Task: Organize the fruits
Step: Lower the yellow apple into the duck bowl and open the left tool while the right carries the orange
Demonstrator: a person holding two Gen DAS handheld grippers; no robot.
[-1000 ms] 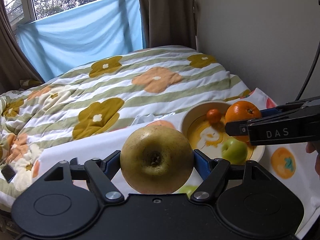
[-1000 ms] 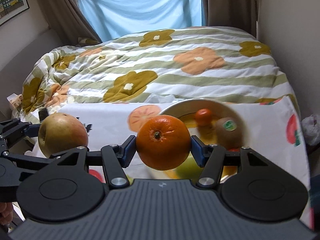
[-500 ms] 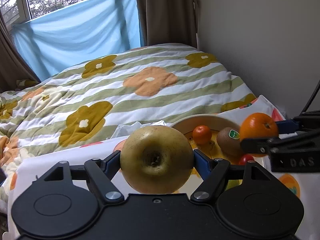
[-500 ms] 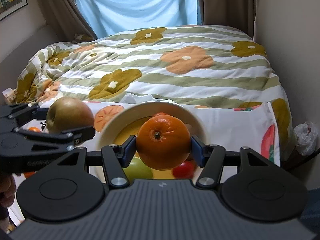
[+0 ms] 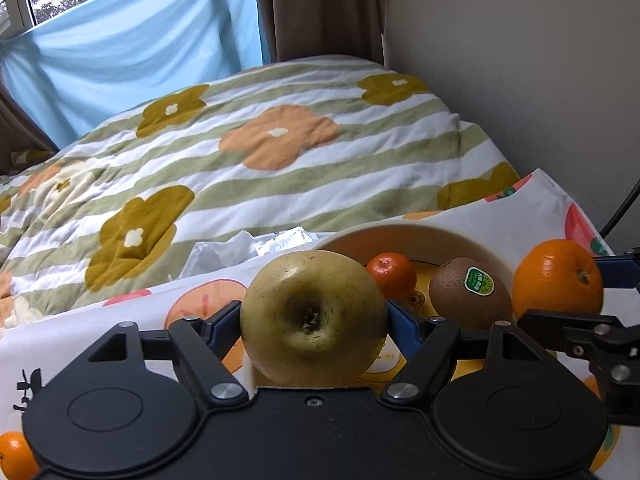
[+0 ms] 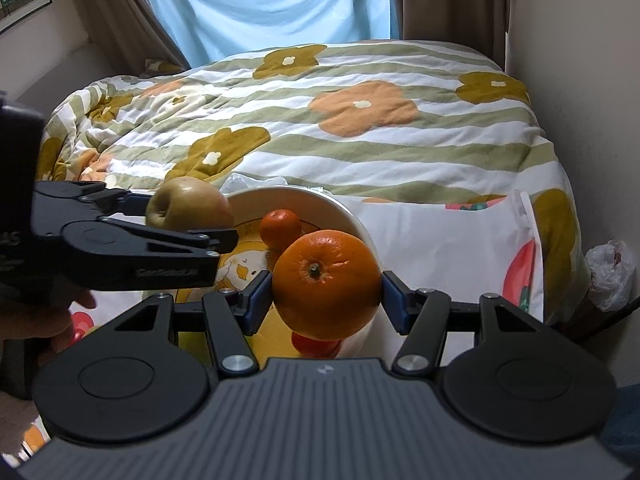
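Over the bowl, right gripper clamps the orange nearer its middle, left gripper clamps the pear at the left rim, probably just inside.

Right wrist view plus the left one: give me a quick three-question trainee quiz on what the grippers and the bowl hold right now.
1. True or false: the left gripper is shut on the yellow-green apple.
2. Which fruit does the right gripper hold? A kiwi, B large orange, C red tomato.
3. Fill in: the sticker-labelled fruit lying in the bowl beside the small mandarin is a ____.

Key: 1 true; 2 B; 3 kiwi.
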